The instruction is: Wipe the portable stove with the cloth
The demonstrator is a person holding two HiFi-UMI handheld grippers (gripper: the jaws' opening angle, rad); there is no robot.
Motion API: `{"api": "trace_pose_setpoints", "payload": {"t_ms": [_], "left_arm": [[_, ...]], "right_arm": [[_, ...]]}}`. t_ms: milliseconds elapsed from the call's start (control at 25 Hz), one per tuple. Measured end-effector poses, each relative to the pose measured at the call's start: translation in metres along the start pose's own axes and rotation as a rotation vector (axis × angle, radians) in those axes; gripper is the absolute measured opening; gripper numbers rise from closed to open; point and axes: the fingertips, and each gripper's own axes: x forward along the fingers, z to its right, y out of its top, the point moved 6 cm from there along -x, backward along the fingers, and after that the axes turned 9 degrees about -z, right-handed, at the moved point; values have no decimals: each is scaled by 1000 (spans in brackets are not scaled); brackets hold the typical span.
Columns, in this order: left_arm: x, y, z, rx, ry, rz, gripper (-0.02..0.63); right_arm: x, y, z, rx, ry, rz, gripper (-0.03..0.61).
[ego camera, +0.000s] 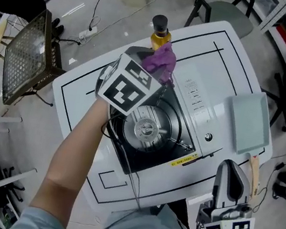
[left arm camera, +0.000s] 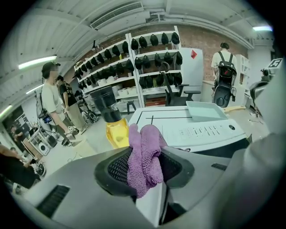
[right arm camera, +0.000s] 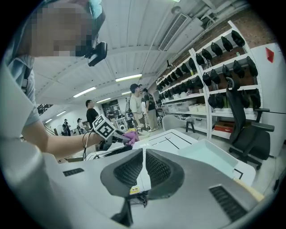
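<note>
One risk: the left gripper [left arm camera: 145, 170], clamped on the cloth [ego camera: 161, 59] above the stove's [ego camera: 190, 111] far edge, could topple the nearby bottle [ego camera: 159, 32]. The right gripper [right arm camera: 144, 172] is closed and empty.

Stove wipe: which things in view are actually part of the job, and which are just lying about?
In the job:
- portable stove
- purple cloth, clamped in the left gripper

Lying about:
- yellow bottle with black cap, behind the stove
- pale tray, empty
- wooden handle beside the tray
- right gripper, shut and empty
</note>
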Motion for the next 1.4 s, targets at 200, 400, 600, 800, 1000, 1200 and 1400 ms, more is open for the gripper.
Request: {"api": "trace_pose_setpoints", "payload": {"t_ms": [200,400,600,800,1000,1200,1400], "left_arm": [[-9,-17,-7,4,27,-24,163],[-20,-38,-15,-33,31,-33,163],[-28,-51,-17,-63,31,-29,163],[-40,-57,-19,-65,33,-32,163],[-47,-72,-19,-65,27,-72,163],[-54,-86,-20,-53,44,-93,163],[-62,-100,-24,-61,63,-102,163]], "right_arm": [[2,-1,-9,-14,13,2,52],[5,-4,-22,-28,31,-4,52],[7,-7,-32,-40,44,-8,52],[5,-9,-43,-51,53,-10,52],[3,-11,-51,-57,62,-8,52],[1,-15,-58,-62,70,-10,52],[2,-15,-68,-74,88,-9,52]]}}
